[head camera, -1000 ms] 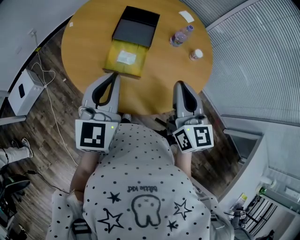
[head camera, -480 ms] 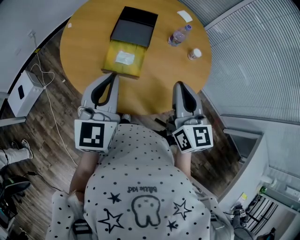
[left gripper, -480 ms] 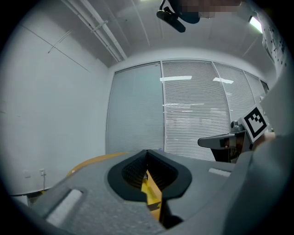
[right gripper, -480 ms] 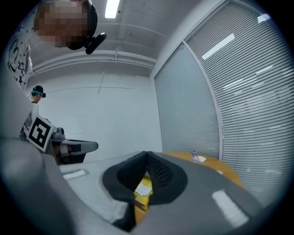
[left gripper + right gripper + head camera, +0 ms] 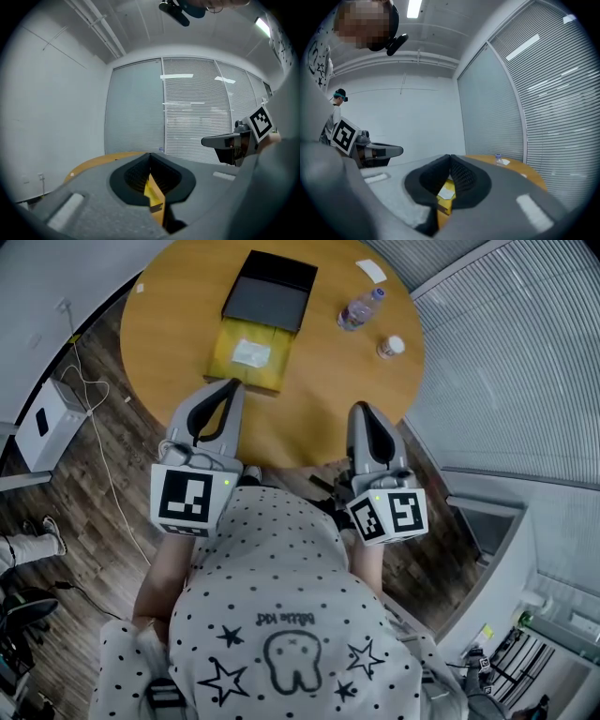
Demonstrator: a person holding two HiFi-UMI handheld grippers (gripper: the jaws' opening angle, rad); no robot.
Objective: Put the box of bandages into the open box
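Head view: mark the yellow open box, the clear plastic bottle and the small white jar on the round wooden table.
Yellow open box (image 5: 225, 362): head view, bare yellow floor at its left side.
Clear plastic bottle (image 5: 360, 311): head view, middle of its body.
Small white jar (image 5: 391, 347): head view, its top.

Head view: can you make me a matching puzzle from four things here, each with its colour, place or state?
1 open box
2 plastic bottle
3 small white jar
4 left gripper

A jaws shut, at the table's near edge
B see-through
C yellow with a black half
D closest to the table's right edge

Pairs: 1-C, 2-B, 3-D, 4-A
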